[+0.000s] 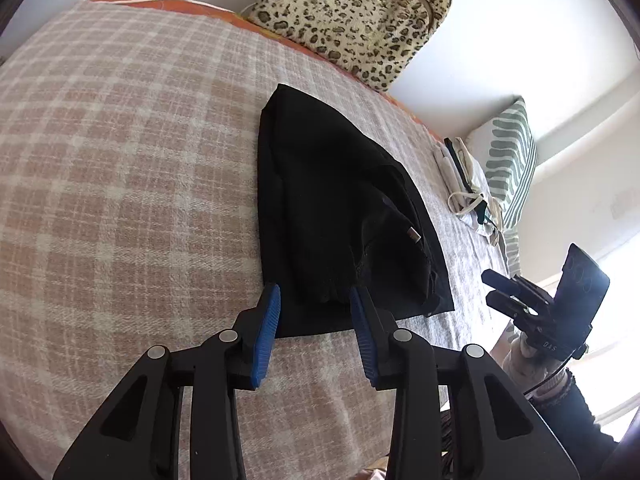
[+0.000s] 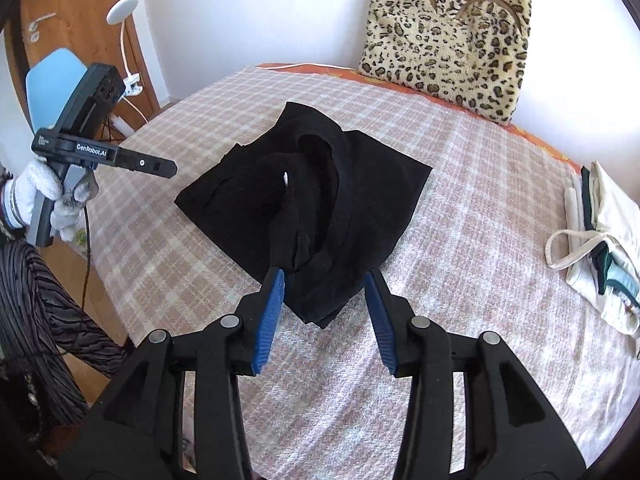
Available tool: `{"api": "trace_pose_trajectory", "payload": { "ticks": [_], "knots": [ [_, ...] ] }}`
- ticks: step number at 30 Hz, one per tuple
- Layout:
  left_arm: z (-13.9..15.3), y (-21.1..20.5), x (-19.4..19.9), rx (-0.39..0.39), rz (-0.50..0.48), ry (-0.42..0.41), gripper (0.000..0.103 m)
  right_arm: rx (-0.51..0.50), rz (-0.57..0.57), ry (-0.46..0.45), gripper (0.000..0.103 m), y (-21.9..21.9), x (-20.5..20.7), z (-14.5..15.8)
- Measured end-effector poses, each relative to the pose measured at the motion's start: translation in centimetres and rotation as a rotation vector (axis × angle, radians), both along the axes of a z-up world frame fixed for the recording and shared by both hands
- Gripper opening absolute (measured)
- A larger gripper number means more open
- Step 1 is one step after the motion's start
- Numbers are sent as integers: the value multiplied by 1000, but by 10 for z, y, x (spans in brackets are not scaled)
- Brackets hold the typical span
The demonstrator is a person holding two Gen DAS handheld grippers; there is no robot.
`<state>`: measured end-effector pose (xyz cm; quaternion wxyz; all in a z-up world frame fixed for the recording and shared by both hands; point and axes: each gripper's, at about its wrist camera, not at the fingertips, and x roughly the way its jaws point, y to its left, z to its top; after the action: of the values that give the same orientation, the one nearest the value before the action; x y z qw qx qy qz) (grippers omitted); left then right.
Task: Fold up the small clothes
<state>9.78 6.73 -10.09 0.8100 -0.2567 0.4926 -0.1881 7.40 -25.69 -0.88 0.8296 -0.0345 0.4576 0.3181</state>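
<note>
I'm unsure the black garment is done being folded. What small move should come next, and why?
Probably close the right gripper on the black garment's near corner and fold it over: both grippers stand open and empty, and a rumpled layer still bulges on top.

"GenRobot.AI" stands in white on the left gripper; the right gripper bears "DAS".

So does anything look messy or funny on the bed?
A little. The black garment is folded, but its top layer sits bunched and lumpy, with one corner poking out toward the right gripper. The pale folded pile trails a loose strap.
</note>
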Motion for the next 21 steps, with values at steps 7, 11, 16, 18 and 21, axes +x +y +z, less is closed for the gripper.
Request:
{"api": "trace_pose_trajectory", "payload": {
  "ticks": [7, 11, 16, 18, 21],
  "knots": [
    [-17, -22, 9, 9, 36, 59, 34, 301, -272, 263, 46, -46, 30, -33],
    [-20, -20, 12, -12, 72, 55, 34, 283, -266, 304, 46, -39, 31, -52],
    [-23, -16, 16, -38, 96, 44, 34, 250, -243, 303, 42, -30, 34, -62],
    [-25, -16, 17, -50, 95, 39, 34, 213, -235, 289, 36, -26, 34, -66],
    [-23, -22, 17, -16, 74, 12, 25, 166, -229, 278, 31, -20, 33, -72]
  ]
}}
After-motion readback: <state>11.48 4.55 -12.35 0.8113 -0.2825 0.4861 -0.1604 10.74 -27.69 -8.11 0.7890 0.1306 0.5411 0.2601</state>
